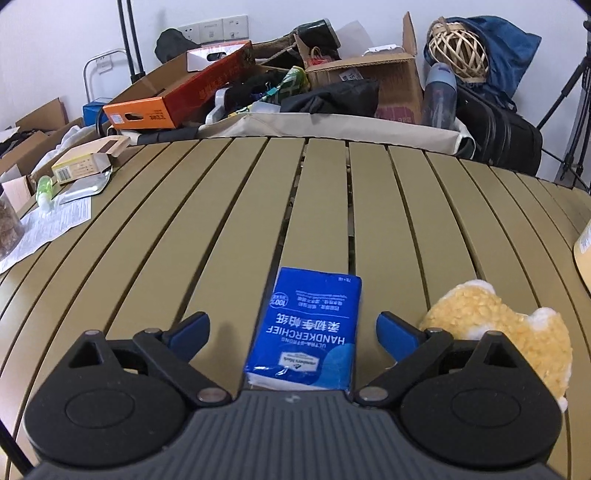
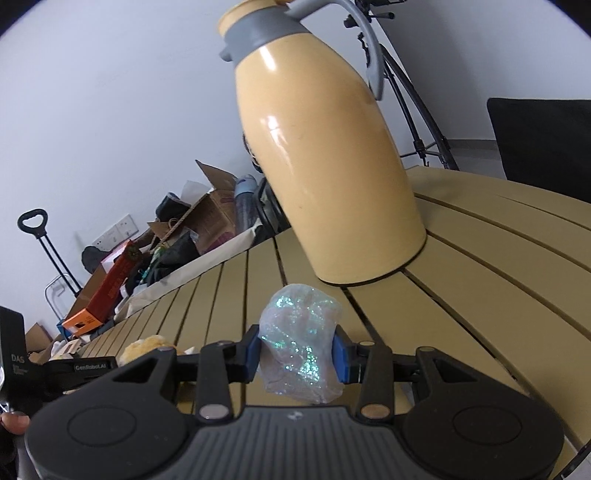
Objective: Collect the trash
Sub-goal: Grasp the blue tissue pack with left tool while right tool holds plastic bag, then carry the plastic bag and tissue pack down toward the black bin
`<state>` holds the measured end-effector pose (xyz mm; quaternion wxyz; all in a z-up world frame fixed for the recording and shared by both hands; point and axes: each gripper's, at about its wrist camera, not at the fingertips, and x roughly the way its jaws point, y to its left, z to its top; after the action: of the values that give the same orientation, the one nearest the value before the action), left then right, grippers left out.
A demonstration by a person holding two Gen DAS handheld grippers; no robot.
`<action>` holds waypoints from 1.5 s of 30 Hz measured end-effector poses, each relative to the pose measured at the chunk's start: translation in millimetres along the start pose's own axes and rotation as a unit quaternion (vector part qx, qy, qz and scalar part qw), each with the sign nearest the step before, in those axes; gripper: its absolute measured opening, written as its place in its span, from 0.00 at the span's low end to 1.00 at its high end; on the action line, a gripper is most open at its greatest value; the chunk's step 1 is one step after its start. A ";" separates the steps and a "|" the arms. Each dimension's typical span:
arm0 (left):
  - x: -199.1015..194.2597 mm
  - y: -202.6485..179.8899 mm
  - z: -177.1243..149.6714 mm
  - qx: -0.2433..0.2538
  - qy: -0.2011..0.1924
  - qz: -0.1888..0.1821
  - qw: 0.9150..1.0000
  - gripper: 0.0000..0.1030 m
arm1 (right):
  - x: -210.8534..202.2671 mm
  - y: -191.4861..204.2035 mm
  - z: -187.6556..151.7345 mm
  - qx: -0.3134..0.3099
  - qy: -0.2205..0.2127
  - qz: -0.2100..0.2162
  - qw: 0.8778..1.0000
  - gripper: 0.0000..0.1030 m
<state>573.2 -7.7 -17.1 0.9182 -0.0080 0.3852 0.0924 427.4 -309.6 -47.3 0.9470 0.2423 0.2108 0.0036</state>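
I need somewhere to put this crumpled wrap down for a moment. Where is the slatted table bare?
Bare slats stretch from the blue tissue pack to the table's far edge, and leftward toward the leaflet. Crowded: the left corner with the small box and green bottle; the fluffy yellow toy beside the pack; the thermos.

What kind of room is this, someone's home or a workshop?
Probably a storage or spare room set up for recording. A slatted table stands against piled cardboard boxes and bags, there are wall sockets behind, and a tripod stands beside the thermos jug.
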 end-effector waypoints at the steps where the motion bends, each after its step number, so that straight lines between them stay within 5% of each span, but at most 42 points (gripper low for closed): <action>1: 0.8 -0.6 0.3 0.000 -0.001 0.001 1.000 0.95 | 0.8 -1.1 -0.1 0.000 0.001 -0.001 1.000 0.37; 13: 1.9 2.6 -1.0 -0.005 0.006 -0.020 1.000 0.72 | -1.8 3.5 -0.9 -0.010 0.002 0.009 1.000 0.37; 19: -0.3 1.9 -2.4 -0.005 0.007 -0.035 0.999 0.52 | -3.1 2.8 -0.4 -0.008 0.001 0.014 1.000 0.37; 31: -18.3 5.4 -4.1 -0.016 -0.009 -0.032 0.999 0.51 | -9.2 7.3 0.9 -0.014 -0.004 0.030 0.999 0.37; 45: -82.3 14.5 -20.1 -0.005 -0.054 -0.019 0.998 0.51 | -30.2 19.2 -2.7 -0.036 -0.007 0.060 0.997 0.37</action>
<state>500.0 -8.6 27.9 0.9392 -0.0147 0.3343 0.0768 400.7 -294.7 -28.5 0.9548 0.2199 0.1888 0.0666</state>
